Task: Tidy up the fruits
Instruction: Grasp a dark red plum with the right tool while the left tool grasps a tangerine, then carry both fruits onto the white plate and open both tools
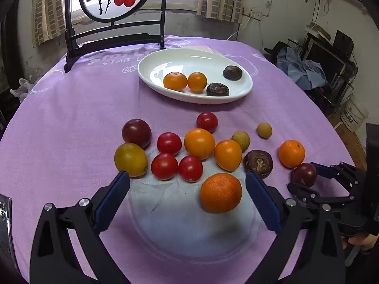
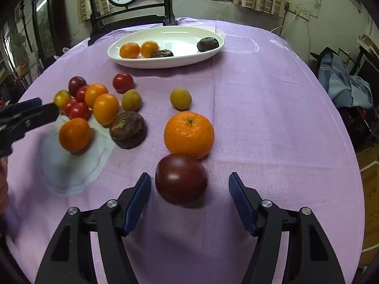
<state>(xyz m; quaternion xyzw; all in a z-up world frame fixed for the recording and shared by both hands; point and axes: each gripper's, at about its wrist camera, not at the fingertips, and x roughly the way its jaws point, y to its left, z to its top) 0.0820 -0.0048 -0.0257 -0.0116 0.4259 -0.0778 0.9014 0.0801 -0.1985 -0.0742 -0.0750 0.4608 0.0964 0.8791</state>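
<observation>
White lettering on the purple cloth covering the desk reads "STAR" near the white plate; the rest is unreadable. The left claw stands wide apart, a mandarin between its tips beside the right pad, not gripped. The right claw is also apart, a dark red plum lying between its tips, nearer the left pad, untouched. Two orange tomatoes and two dark fruits sit on the plate.

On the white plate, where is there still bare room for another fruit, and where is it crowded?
The white plate is bare across its left and far half, up to the rim by the black stand. Its near side is crowded: two orange tomatoes touching, and two dark brown fruits toward the right end.
</observation>
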